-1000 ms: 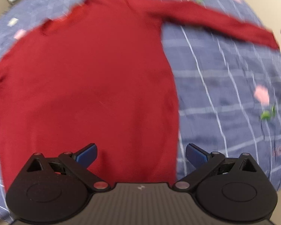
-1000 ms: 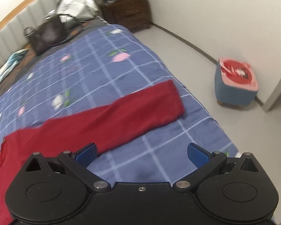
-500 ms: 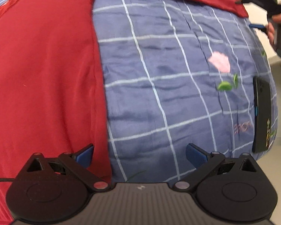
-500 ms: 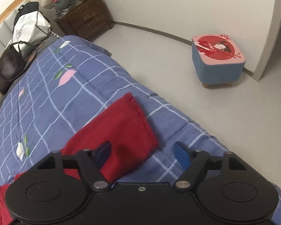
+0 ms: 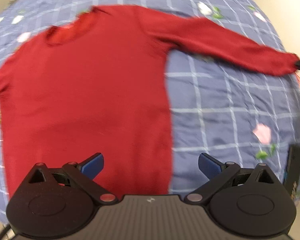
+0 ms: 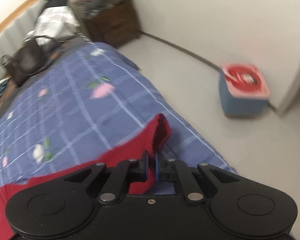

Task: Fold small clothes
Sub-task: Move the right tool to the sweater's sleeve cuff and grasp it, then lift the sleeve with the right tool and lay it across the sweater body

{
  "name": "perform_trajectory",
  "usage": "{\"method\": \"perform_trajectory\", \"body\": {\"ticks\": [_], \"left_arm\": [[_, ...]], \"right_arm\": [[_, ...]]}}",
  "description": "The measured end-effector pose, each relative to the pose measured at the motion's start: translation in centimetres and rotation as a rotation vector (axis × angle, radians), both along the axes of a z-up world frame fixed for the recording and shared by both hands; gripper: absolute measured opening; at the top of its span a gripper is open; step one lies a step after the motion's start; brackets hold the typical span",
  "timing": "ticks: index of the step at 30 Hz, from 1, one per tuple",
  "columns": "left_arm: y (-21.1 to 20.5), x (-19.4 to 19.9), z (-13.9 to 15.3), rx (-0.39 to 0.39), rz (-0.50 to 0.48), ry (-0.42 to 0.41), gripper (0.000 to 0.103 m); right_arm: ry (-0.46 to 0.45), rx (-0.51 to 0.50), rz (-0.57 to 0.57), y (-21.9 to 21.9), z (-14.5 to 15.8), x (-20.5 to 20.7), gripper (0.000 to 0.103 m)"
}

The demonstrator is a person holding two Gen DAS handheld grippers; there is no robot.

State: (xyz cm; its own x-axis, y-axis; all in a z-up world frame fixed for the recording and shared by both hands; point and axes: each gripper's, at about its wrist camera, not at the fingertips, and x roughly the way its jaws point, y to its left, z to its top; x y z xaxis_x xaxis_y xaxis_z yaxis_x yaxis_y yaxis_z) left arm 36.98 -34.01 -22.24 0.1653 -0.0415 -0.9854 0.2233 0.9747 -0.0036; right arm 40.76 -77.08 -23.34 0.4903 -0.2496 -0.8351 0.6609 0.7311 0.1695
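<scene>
Right gripper [image 6: 152, 165]: my jaws are pressed together on the cuff end of the red sweater [image 5: 86, 92]; the frayed cuff edge [image 6: 160, 134] stands up just past the tips.
Left gripper [image 5: 150, 163]: my jaws are wide apart and hold nothing; they hang over the sweater's hem, one blue pad [image 5: 93, 164] above red cloth, the other above the bedspread [image 5: 220, 108].
Sweater: I see it spread flat on the blue checked bedspread, neck away from me, one sleeve [image 5: 220, 42] stretched out to the bed's right edge.
Edges: the gripped cuff sits right at the bed's edge, grey floor [image 6: 190, 92] beyond.
Open room: bare bedspread lies right of the sweater body; a dark phone [image 5: 293, 168] lies near that edge.
Around: a blue stool [image 6: 243, 92] stands well apart on the floor; bags [image 6: 40, 46] sit at the far end of the bed.
</scene>
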Motion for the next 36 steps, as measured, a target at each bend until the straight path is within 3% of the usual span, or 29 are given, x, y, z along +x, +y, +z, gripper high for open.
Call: {"method": "perform_trajectory", "body": {"ticks": [6, 12, 20, 24, 29, 36], "left_arm": [[4.0, 1.3, 2.9, 0.004, 0.099, -0.074, 0.103], [9.4, 1.4, 4.9, -0.014, 0.175, -0.129, 0.103], [19.7, 1.2, 6.1, -0.044, 0.201, -0.16, 0.103], [26.0, 1.4, 6.7, -0.031, 0.241, -0.18, 0.103], [34.6, 1.0, 7.0, 0.003, 0.328, -0.192, 0.103], [44.1, -0.1, 5.9, 0.055, 0.457, -0.183, 0.103]], "right_arm": [[-0.095, -0.1, 0.199, 5.5, 6.7, 2.2, 0.006], [-0.18, -0.124, 0.37, 13.8, 12.0, 5.3, 0.006], [-0.252, -0.144, 0.536, 29.8, 15.7, 9.0, 0.006], [-0.235, -0.162, 0.637, 39.0, 14.9, 10.7, 0.006], [-0.164, -0.159, 0.719, 48.4, 10.9, 12.1, 0.006], [-0.021, -0.151, 0.773, 55.4, 3.4, 12.1, 0.006]]}}
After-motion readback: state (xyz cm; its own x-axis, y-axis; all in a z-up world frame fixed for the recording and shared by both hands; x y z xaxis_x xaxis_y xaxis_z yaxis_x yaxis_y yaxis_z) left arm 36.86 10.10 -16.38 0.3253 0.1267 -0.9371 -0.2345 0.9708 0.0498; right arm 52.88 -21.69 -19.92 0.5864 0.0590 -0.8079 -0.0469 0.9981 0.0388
